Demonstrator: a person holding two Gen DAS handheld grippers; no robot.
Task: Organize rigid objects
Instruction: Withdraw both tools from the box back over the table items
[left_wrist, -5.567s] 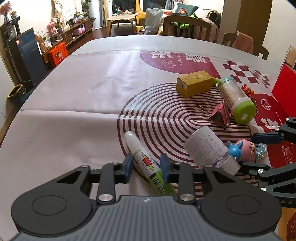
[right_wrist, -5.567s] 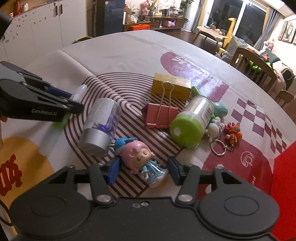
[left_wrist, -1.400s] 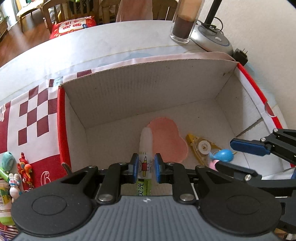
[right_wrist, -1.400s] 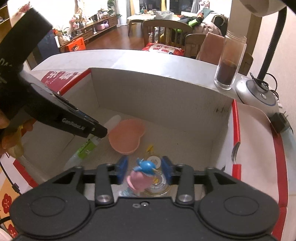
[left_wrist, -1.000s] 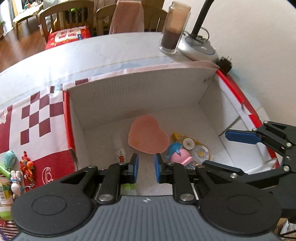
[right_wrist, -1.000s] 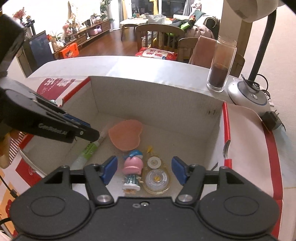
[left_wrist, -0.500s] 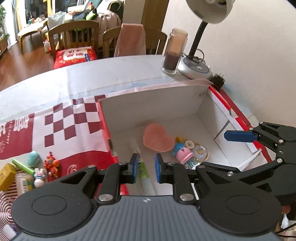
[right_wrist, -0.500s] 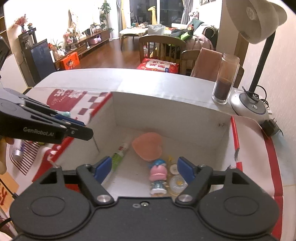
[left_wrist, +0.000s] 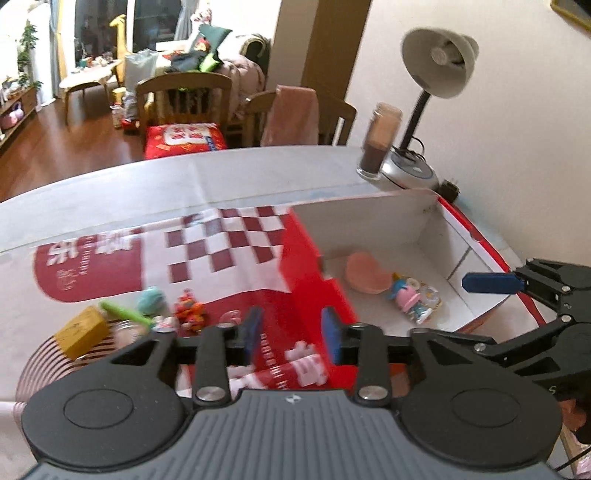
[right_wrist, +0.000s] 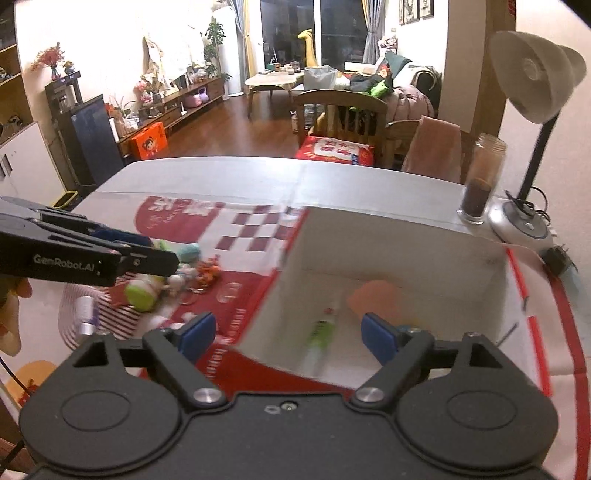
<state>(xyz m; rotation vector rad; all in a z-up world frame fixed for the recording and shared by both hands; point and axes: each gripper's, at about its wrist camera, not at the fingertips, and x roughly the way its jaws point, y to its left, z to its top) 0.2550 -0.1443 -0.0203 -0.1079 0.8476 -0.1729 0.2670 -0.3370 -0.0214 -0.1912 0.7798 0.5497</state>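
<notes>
Now I am holding the left gripper over the red outer wall of the cardboard box, and its jaws have just been opening with nothing between them. I am keeping the right gripper above the box's near edge; its jaws have just been opening too, spread wide and empty. Inside the box, the doll figure is lying beside the pink heart-shaped dish, with the round tape dispenser just beside the doll. From the right wrist view I am seeing the green-and-white tube lying on the box floor near the left wall, though blurred. Outside the box, on the table, the yellow carton, the orange keychain toy and the teal toy are waiting on the patterned cloth. A desk lamp and a glass jar are standing behind the box.
</notes>
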